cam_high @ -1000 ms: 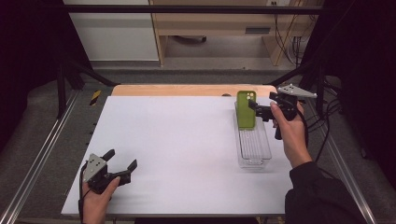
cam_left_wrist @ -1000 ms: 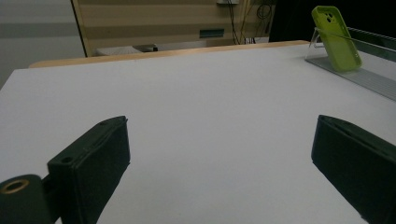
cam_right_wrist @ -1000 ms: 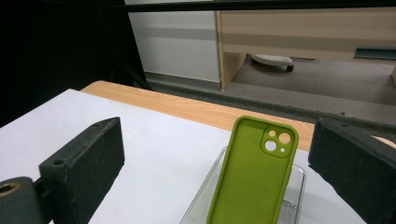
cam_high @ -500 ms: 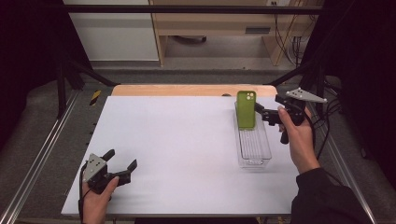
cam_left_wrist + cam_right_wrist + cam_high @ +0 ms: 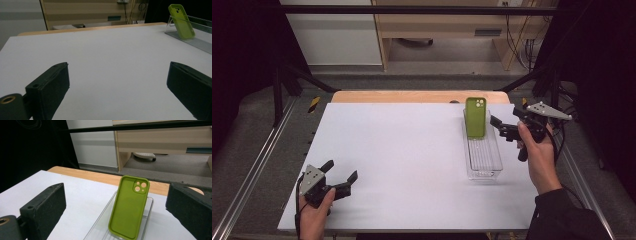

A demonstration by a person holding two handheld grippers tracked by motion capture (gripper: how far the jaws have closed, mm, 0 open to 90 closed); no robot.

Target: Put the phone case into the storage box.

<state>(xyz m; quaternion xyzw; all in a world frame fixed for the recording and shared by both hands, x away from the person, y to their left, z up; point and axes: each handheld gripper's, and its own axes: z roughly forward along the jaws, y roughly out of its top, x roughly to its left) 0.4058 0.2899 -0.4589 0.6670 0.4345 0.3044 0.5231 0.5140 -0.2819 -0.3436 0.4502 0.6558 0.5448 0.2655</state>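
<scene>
Left tongs (image 5: 343, 176): near-left corner of the white worktop (image 5: 402, 160), held low in the person's left hand (image 5: 314, 220), jaws spread wide, nothing between them. In the left gripper view they point across bare worktop toward the far right, well apart from the case.

Lime-green soft phone case (image 5: 475, 117): stands upright at the far end of a clear, ribbed plastic tray (image 5: 484, 162) on the right side of the worktop, leaning back against the tray's far wall. Long axis runs near-vertical, camera cut-outs at the top, hollow inner face turned toward the near side.

Right tongs (image 5: 502, 128): just right of the case and beside the tray's far end, clear of both, held in the person's right hand (image 5: 536, 145). Jaws spread, gripping nothing. In the right gripper view the case (image 5: 130, 206) sits centred between the two black jaws but farther out, its long axis upright across the line of approach.

Judgement: the right tongs are by far the nearer; any pick-up turns on closing in leftward and pinching across the case's narrow width.

Change from a second ago: the right tongs have drawn back rightward off the case; the case has stayed standing in the tray, and the left tongs have not moved.
</scene>
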